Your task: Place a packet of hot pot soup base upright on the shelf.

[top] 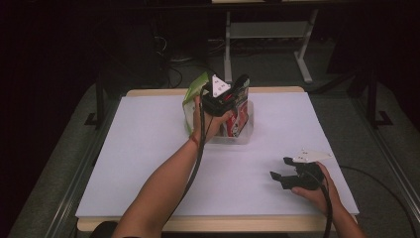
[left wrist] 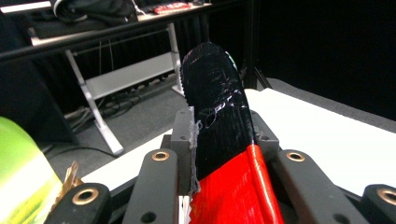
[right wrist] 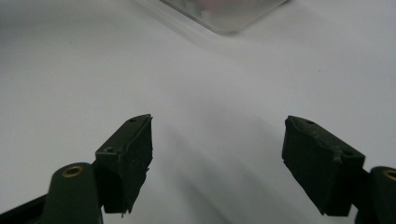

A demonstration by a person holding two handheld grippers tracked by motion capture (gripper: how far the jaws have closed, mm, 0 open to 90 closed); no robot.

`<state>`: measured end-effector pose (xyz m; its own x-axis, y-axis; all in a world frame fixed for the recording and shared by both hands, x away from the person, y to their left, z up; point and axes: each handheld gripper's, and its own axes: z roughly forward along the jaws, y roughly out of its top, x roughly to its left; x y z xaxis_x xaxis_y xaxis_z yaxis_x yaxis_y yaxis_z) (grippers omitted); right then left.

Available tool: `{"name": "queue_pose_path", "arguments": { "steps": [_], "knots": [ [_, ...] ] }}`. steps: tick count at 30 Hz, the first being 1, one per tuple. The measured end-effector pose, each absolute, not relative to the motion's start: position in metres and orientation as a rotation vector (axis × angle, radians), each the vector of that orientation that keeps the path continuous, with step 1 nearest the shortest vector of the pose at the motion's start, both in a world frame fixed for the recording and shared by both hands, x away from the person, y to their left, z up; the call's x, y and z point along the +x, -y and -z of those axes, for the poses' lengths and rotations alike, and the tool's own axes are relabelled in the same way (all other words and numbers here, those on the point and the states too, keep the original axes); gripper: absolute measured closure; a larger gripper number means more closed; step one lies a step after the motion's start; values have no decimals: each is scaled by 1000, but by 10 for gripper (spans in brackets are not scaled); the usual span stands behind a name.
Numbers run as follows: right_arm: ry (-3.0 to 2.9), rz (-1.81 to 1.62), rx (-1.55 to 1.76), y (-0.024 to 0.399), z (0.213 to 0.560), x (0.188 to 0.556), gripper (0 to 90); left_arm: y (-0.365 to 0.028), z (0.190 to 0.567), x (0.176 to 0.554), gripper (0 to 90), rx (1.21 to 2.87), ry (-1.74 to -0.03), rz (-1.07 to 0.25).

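A black-and-red snack bag (left wrist: 217, 107) stands upright between the jaws of my left gripper (left wrist: 222, 128), and both pads lie against its sides. In the high view this gripper (top: 240, 87) is over a clear plastic container (top: 246, 135) at the far middle of the table, with the bag (top: 239, 113) reaching down into it. A green bag (top: 193, 96) leans at the container's left side. My right gripper (top: 280, 167) rests low over the white table surface near the front right, jaws wide apart and nothing between them (right wrist: 217, 154).
The white sheet (top: 148, 158) covers the table, with bare room at left and centre. A corner of the clear container (right wrist: 224, 14) lies ahead of the right gripper. A metal desk frame (top: 267, 34) stands beyond the far edge. Cables trail from both grippers.
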<state>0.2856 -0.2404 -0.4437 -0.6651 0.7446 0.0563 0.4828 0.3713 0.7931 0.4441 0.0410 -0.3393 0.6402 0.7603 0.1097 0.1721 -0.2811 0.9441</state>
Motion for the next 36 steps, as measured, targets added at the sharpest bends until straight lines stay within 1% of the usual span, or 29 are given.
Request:
{"name": "queue_pose_path", "arguments": {
  "steps": [16, 19, 22, 26, 32, 36],
  "knots": [
    [-2339, -1148, 1059, 238, 445, 287, 237, -45, 342, 445, 668, 1819, -754, -653],
    [-2340, -1141, 1057, 237, 445, 286, 237, -46, 343, 444, 656, 1822, -758, -635],
    [-2342, -1133, 1059, 237, 446, 286, 237, -47, 346, 443, 638, 1858, -749, -630],
    [-2344, -1127, 1059, 237, 446, 286, 237, -52, 347, 440, 614, 1855, -746, -612],
    [-2351, -1114, 1046, 236, 447, 286, 237, -62, 343, 433, 591, 1854, -708, -561],
    [-2353, -1115, 1043, 235, 447, 286, 237, -66, 341, 426, 580, 1874, -671, -575]
  ]
}}
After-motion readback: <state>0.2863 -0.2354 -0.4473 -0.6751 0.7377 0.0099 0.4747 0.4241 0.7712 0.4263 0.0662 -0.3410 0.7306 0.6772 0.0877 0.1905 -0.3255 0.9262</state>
